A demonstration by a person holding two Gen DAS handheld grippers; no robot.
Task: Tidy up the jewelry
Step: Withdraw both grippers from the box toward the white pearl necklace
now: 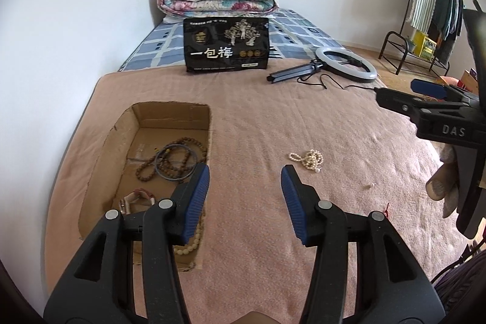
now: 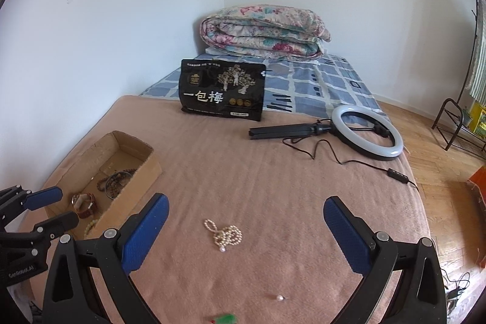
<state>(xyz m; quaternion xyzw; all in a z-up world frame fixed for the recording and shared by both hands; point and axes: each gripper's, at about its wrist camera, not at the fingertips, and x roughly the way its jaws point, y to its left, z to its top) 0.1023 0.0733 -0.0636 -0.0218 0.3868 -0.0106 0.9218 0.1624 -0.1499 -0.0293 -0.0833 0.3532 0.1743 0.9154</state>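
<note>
**A:** Going left to right through the right wrist view: where does everything lie?

**B:** Far left of the frame, the left gripper hangs at the near end of the cardboard box, its fingers apart with nothing between them. The box already holds the wooden bead strands, a watch and pale beads.

**A:** And the loose piece?

**B:** The pearl necklace sits in a small heap on the pink blanket, lower centre of the frame, right between the fingers of the right gripper and just ahead of them. That claw is spread wide and empty.

**A:** So which hand is nearer?

**B:** The right, I'd judge. In the left wrist view the necklace lies right of centre, off beyond the right-hand finger. The heap has no clear long axis, though a short tail trails toward upper left.

**A:** Anything further right?

**B:** A single pearl lies near the bottom edge, apart from the heap.
</note>
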